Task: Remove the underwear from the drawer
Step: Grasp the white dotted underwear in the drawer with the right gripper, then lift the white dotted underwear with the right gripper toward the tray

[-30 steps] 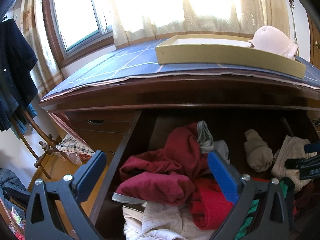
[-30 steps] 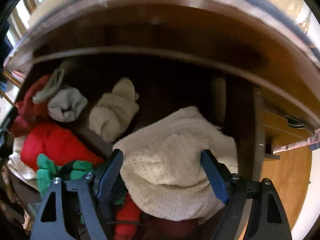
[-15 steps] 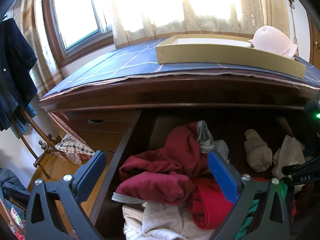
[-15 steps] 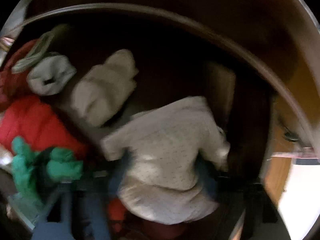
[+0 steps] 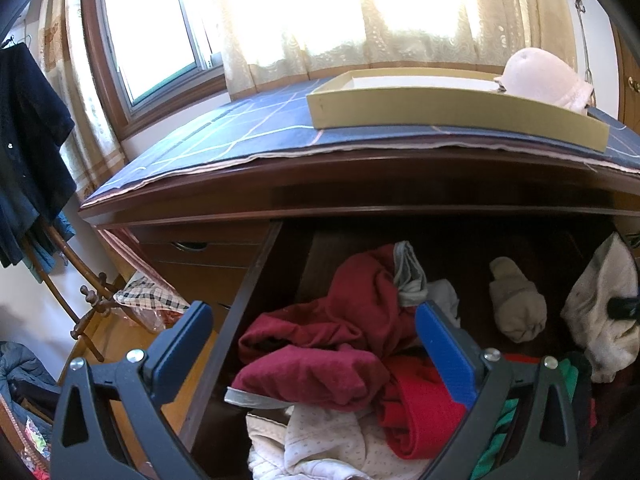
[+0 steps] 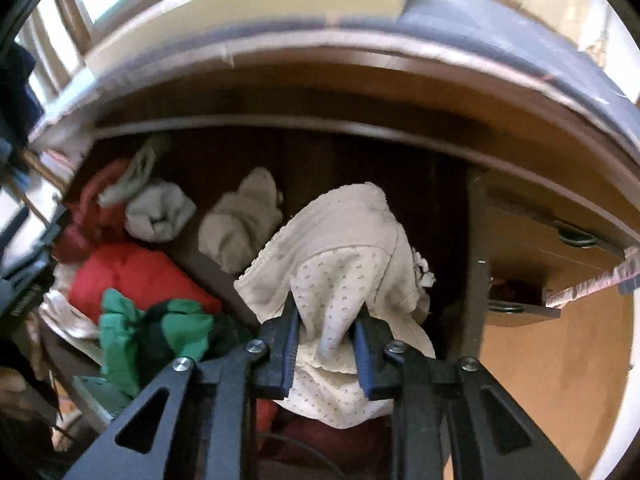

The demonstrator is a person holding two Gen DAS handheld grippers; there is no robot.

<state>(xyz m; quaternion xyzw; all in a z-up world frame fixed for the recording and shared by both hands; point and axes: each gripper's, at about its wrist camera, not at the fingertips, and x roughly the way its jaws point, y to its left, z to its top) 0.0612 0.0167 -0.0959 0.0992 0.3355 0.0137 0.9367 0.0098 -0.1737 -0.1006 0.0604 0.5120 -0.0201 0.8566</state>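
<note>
Your right gripper (image 6: 326, 334) has just been closing, and its blue pads now pinch a fold of the cream dotted underwear (image 6: 340, 264) at frame centre, bunched above the open drawer (image 6: 474, 300). Red cloth (image 6: 132, 276) and green cloth (image 6: 160, 332) lie at lower left, a beige bundle (image 6: 240, 226) just behind.

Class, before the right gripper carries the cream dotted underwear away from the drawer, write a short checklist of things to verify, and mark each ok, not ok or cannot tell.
1. Right gripper pinches the cream dotted underwear, its jaws having just closed: ok.
2. Underwear lifted off the pile: ok.
3. Nothing else snagged: cannot tell.
4. Left gripper open, empty: ok.
5. Tray on top has room: ok.
</note>
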